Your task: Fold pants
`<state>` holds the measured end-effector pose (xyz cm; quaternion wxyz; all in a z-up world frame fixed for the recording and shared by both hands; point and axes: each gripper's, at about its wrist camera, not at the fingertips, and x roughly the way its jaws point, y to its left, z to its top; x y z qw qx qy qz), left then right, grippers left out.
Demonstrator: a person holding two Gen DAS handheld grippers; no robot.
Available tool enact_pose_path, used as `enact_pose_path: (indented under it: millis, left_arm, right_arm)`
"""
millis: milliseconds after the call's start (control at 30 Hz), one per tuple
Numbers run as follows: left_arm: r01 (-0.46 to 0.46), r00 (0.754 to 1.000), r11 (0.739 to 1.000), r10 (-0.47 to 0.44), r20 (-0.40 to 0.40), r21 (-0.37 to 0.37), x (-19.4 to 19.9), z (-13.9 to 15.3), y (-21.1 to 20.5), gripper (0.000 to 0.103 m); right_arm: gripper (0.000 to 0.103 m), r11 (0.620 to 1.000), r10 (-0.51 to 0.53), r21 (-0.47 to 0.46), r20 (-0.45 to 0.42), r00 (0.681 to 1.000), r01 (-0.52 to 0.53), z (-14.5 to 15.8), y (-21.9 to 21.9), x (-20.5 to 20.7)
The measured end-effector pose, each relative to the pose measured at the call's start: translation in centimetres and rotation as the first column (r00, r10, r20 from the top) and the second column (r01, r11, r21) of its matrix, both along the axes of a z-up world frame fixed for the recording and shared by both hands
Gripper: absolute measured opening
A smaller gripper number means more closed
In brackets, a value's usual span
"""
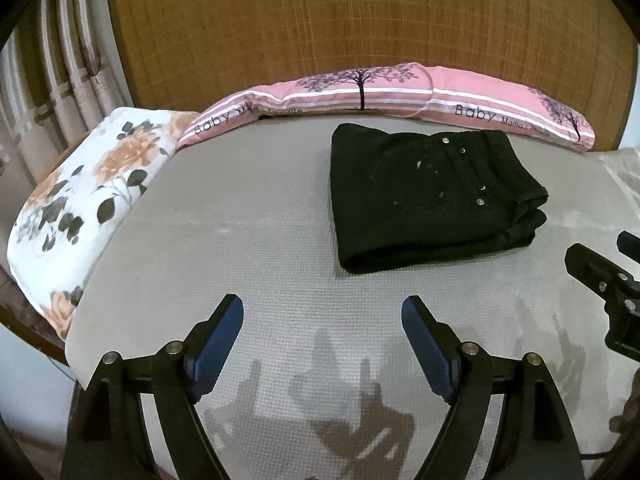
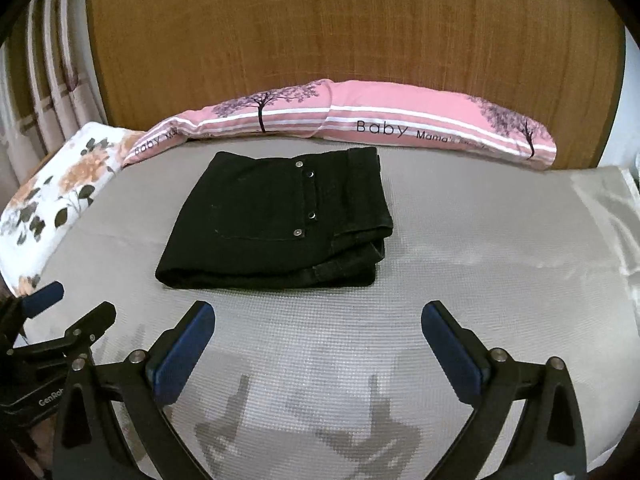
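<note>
The black pants [image 1: 432, 196] [image 2: 276, 220] lie folded into a compact rectangle on the grey bed cover [image 1: 240, 240], waistband and metal buttons facing up. My left gripper [image 1: 323, 304] hovers open in front of the bundle and a little to its left, with nothing between its blue pads. My right gripper [image 2: 319, 308] hangs wide open just short of the pants' near edge, also with nothing in it. Each gripper shows at the edge of the other's view: the right gripper [image 1: 602, 246] and the left gripper [image 2: 82, 300]. Neither touches the pants.
A long pink pillow [image 1: 400, 92] [image 2: 360, 124] printed with trees lies along the wooden headboard [image 1: 360, 20] behind the pants. A floral pillow [image 1: 80, 192] [image 2: 52, 200] sits at the left edge of the bed, with curtains [image 1: 60, 60] beyond it.
</note>
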<state>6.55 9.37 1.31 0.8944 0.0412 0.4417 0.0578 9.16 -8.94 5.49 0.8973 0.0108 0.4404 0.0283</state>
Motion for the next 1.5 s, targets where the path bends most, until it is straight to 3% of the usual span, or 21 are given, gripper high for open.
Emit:
enact_pose_path:
  millis: [533, 1500]
  left_arm:
    - [-0.001, 1.0, 1.0, 0.001, 0.003, 0.005, -0.5, -0.3, -0.2, 0.082]
    - [0.007, 1.0, 1.0, -0.007, 0.002, 0.023, -0.7, -0.4, -0.1, 0.082]
  right_arm:
    - [0.102, 1.0, 0.001, 0.013, -0.051, 0.999, -0.001, -0.6, 0.7, -0.1]
    - [0.102, 1.0, 0.009, -0.016, -0.063, 0.998, -0.01, -1.5, 1.4, -0.6]
